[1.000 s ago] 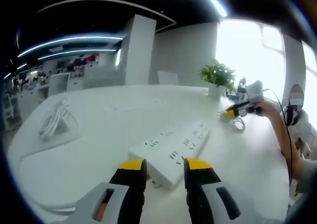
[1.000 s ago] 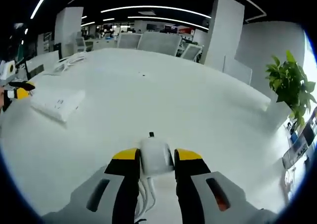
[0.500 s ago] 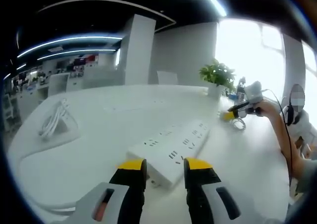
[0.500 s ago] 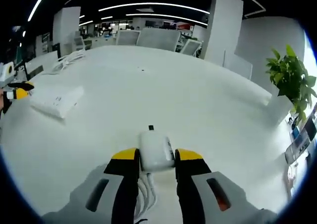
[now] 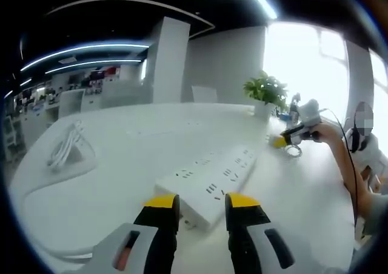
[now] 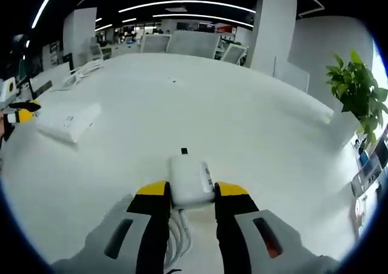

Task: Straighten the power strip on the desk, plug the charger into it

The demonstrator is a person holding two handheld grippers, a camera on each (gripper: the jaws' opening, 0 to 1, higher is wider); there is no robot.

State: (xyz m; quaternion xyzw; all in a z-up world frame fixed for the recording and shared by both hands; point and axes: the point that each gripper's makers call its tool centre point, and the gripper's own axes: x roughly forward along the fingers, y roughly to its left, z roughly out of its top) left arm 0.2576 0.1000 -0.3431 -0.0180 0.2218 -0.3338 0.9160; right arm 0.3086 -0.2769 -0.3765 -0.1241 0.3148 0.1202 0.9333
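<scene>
A white power strip (image 5: pixel 209 186) lies slantwise on the white desk (image 5: pixel 121 183), its near end just beyond my left gripper (image 5: pixel 201 202), which is open with the jaws on either side of that end. In the right gripper view the strip (image 6: pixel 66 121) sits far left with the left gripper (image 6: pixel 21 113) at its end. My right gripper (image 6: pixel 189 192) is shut on a white charger (image 6: pixel 190 186), whose white cable (image 6: pixel 179 231) hangs back between the jaws. In the left gripper view, a hand (image 5: pixel 327 131) holds the right gripper (image 5: pixel 292 134) off at the right.
A potted plant (image 5: pixel 267 92) stands at the desk's far edge, also the plant (image 6: pixel 357 92) at the right. A coiled white cable (image 5: pixel 70 147) lies at the left. Office chairs (image 6: pixel 194 43) line the far side.
The right gripper has shifted slightly over the desk with the charger still held. The left gripper and the power strip have stayed put.
</scene>
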